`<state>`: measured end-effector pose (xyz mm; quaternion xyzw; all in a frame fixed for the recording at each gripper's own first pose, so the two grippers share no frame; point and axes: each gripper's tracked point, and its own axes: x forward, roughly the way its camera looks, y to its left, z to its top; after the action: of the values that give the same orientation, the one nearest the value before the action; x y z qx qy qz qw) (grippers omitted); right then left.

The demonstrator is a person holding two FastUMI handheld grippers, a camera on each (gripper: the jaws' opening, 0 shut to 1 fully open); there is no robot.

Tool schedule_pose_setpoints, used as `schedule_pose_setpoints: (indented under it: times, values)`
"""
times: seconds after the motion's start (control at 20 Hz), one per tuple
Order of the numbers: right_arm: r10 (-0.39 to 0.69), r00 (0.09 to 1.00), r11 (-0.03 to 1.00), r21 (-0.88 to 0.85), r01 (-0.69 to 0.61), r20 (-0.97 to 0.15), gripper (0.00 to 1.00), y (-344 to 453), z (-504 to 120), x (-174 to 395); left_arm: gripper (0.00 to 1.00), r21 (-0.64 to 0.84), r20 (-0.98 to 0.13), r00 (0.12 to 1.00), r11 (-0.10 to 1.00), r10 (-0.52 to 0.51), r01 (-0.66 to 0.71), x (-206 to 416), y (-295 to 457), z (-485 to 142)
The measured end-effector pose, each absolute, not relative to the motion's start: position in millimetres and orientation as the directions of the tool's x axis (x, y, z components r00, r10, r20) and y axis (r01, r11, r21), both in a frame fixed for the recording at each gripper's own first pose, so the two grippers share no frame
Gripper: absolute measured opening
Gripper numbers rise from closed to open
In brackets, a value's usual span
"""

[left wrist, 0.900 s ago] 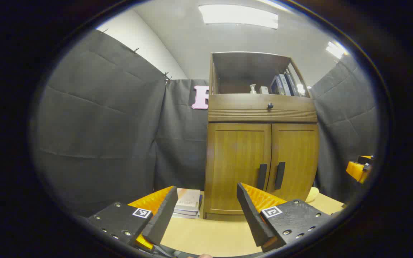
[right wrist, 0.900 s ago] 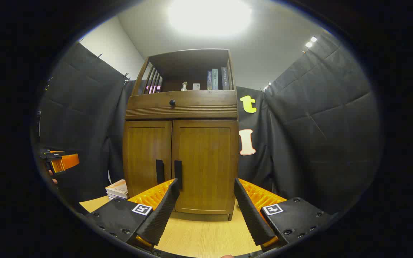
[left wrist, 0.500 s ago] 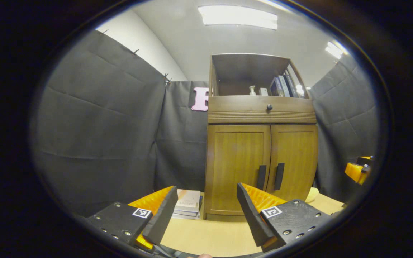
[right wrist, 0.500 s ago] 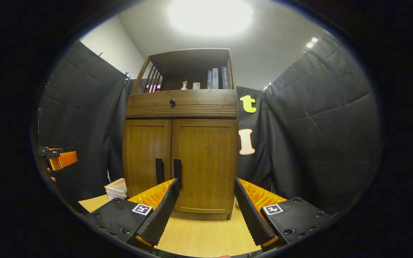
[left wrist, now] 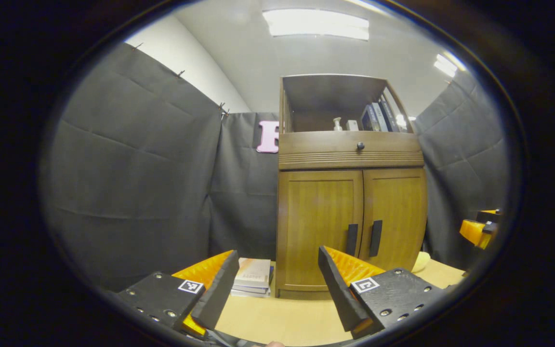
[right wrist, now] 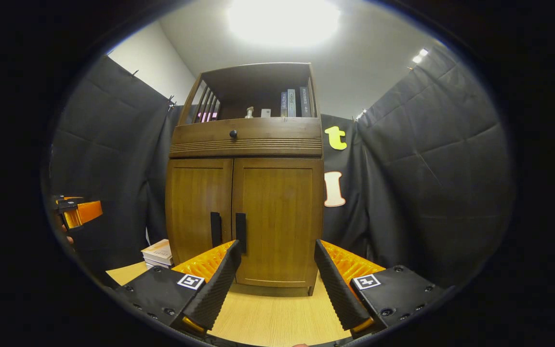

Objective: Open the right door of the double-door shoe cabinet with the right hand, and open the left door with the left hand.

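In the left gripper view, the left tongs (left wrist: pixel 277 284) are reaching in from the bottom of the frame with their two fingers spread wide and nothing between them, hanging above the pale wooden surface (left wrist: pixel 277 318). Beyond them, right of centre, the brown wooden double-door shoe cabinet (left wrist: pixel 350 193) is standing on that surface with both doors lying flush and shut. Its left door (left wrist: pixel 318 226) and right door (left wrist: pixel 395 217) are meeting at the middle, where the two dark vertical bar handles (left wrist: pixel 352 239) are sitting side by side (one on each door). A low stack of books (left wrist: pixel 252 277) is lying on the surface just beside the cabinet's lower left corner. At the far right edge of the frame the right tongs (left wrist: pixel 480 229) are showing partly.

In the right gripper view, the right tongs (right wrist: pixel 277 279) are likewise coming in from the bottom with fingers held well apart and empty, short of the cabinet and pointing at its right door (right wrist: pixel 277 221), not touching it. The left door (right wrist: pixel 198 212) is showing just left of centre. Above the doors a drawer front with a small dark round knob (right wrist: pixel 232 134) is running across, and upright books (right wrist: pixel 293 102) are standing on the open shelf on top. At the far left edge the left tongs (right wrist: pixel 77 212) are peeking in.
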<state>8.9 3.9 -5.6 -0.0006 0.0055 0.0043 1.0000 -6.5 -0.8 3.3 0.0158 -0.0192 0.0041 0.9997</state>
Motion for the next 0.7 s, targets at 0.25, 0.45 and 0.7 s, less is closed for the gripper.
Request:
schedule_pose_setpoints:
  times: [0.25, 0.45, 0.7]
  values:
    - [0.020, 1.000, 1.000, 0.011, -0.020, -0.015, 0.96, 9, -5, 35, 0.95, 0.048, 0.041, 0.999, 0.999, 0.013, -0.015, -6, 0, 3]
    - [0.044, 0.999, 0.998, 0.049, -0.043, -0.003, 0.98, 19, 1, 64, 0.95, 0.054, 0.038, 0.999, 0.998, 0.027, -0.029, -5, 2, 1]
    - [0.073, 0.997, 0.995, 0.066, -0.072, -0.013, 0.96, 35, -4, 102, 0.95, 0.069, 0.040, 0.998, 0.996, 0.053, -0.056, -5, 4, 1]
